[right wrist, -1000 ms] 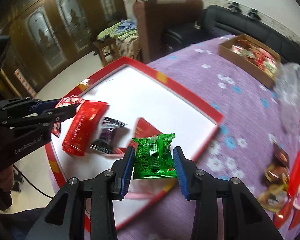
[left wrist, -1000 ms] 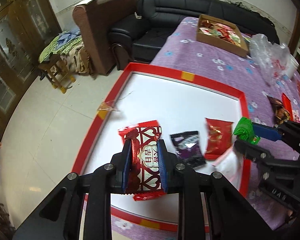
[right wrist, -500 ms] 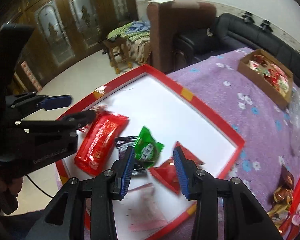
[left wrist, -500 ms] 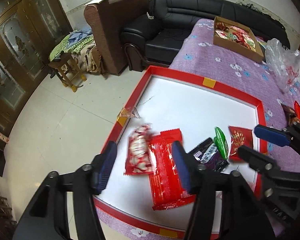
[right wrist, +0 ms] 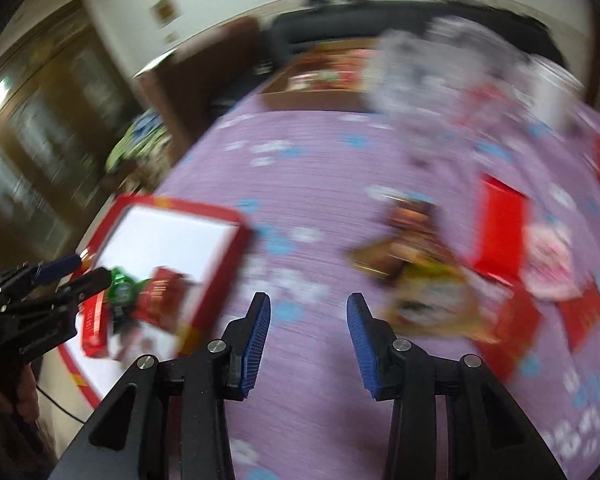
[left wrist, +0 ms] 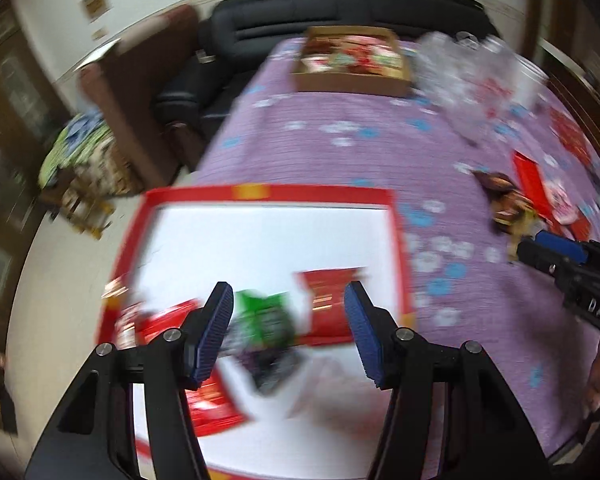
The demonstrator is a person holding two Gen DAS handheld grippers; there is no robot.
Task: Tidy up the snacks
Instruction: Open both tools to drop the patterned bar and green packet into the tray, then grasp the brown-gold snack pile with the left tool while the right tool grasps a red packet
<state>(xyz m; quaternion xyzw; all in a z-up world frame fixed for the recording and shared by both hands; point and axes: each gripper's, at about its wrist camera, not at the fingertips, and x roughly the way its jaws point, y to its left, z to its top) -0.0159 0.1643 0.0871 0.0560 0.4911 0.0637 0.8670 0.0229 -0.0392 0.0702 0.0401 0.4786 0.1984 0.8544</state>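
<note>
Lay blurred on the white, red-rimmed tray [left wrist: 396,240]: a green packet [left wrist: 266,314] between a long red packet [left wrist: 210,400] to the left and a squarer red packet [left wrist: 328,304] to the right, with a dark purple packet [left wrist: 270,368] partly under the green one. Overlapped or touched one another, all four, at the tray's near end. Sat at the near left of the purple flowered counter [left wrist: 320,152].

Hung wide apart over that heap, the left tongs [left wrist: 288,330], with nothing between the blue pads. Stood just as wide and empty, the right tongs [right wrist: 308,338], above bare purple cloth between the tray and a loose pile of snacks [right wrist: 432,292], brown, yellow and red, near on the right.

Stood at the far edge of the counter, well apart from the tray, a cardboard box [left wrist: 352,78] filled with more wrapped snacks; just beside it, a crumpled clear plastic bag [left wrist: 464,68]. Beyond, a black sofa [left wrist: 340,12] and a brown armchair [left wrist: 140,80], too smeared for detail.
</note>
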